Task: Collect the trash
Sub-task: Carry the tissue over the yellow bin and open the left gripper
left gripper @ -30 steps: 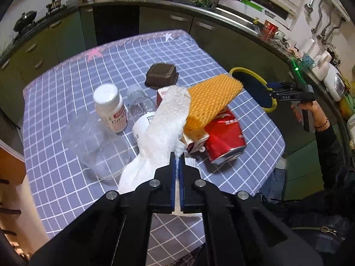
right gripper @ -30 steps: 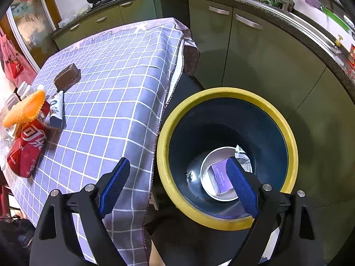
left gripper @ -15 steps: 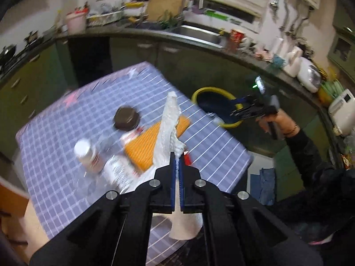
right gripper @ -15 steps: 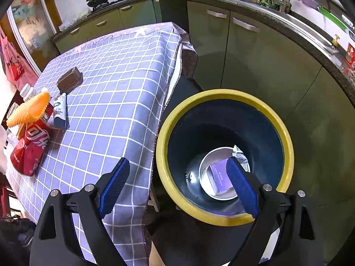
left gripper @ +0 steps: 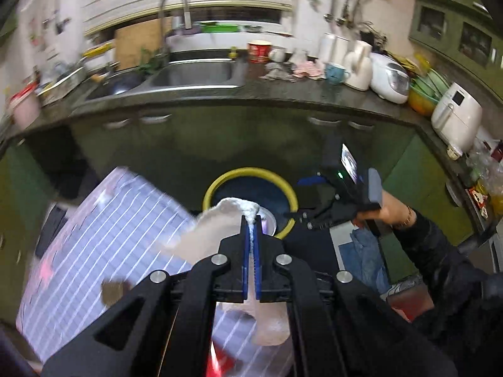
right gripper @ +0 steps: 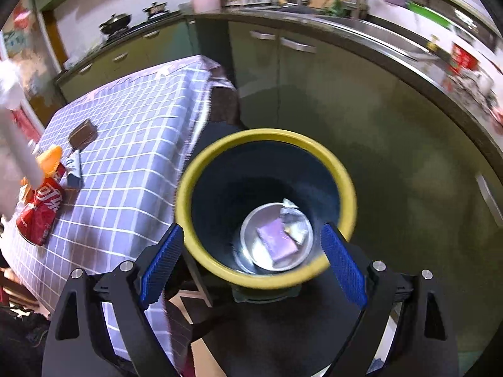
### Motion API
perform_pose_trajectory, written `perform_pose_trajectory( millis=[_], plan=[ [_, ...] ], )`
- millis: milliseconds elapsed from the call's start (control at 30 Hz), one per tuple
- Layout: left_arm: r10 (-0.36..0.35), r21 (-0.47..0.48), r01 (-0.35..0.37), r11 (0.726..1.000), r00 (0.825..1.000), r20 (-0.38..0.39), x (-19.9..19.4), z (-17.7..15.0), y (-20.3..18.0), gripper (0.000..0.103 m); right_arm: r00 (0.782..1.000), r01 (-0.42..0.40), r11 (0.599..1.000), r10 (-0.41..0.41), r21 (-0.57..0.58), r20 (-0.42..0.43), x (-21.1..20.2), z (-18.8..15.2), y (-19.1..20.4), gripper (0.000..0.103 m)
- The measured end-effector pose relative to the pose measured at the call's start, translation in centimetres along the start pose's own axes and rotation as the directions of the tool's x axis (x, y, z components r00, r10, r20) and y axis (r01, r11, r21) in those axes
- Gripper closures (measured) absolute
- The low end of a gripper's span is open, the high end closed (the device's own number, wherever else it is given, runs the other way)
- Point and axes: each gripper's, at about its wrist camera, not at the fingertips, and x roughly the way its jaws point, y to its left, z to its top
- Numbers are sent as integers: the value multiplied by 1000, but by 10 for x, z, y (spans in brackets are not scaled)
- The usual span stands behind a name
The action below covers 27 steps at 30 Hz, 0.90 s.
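Left gripper (left gripper: 250,220) clamping white foam sheet (left gripper: 217,223), long axis toward bin (left gripper: 220,185)

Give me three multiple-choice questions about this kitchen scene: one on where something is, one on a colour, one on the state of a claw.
1. Where is the red soda can?
A. in the bin
B. lying on the checked tablecloth
C. in the sink

2. What colour is the trash bin rim?
A. yellow
B. red
C. white

3. What is the left claw doing?
A. standing open and empty
B. holding the can
C. shut on a white foam sheet

Answers:
1 B, the can lies on its side on the cloth.
2 A, a yellow ring tops the dark bin.
3 C, the foam is pinched between its blue pads.
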Motion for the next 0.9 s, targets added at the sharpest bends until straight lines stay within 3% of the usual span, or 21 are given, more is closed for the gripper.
perform_pose_trajectory(
  millis=[267,400,433,500,533,567,733,900],
  plan=[
    [-51,39,51,998,999,-17,108,71,-14,101,999,41,995,-42,94,8,-22,-30,-49,15],
    [-10,55,13,998,998,-61,159,83,-12,101,999,47,991,-47,125,0,-23,-40,-63,15],
    [28,68,-22,997,996,-83,177,83,-12,100,999,46,990,-46,133,-4,-23,-42,-67,15],
    [75,77,-66,995,991,-114,196,82,-9,78,999,46,989,-45,139,-8,-20,-43,-69,15],
    [104,81,-94,992,985,-135,208,80,-7,47,999,47,989,-46,142,-10,-19,-43,-71,15],
    [131,81,-120,989,982,-135,216,79,-4,37,999,46,988,-45,145,-10,-19,-44,-72,15],
    [138,91,-126,988,981,-138,207,66,-2,37,999,38,990,-36,139,-12,-18,-45,-71,15],
    [95,71,-90,993,993,-68,146,54,-8,37,1000,16,993,-15,117,-14,-17,-45,-62,15]
  ],
)
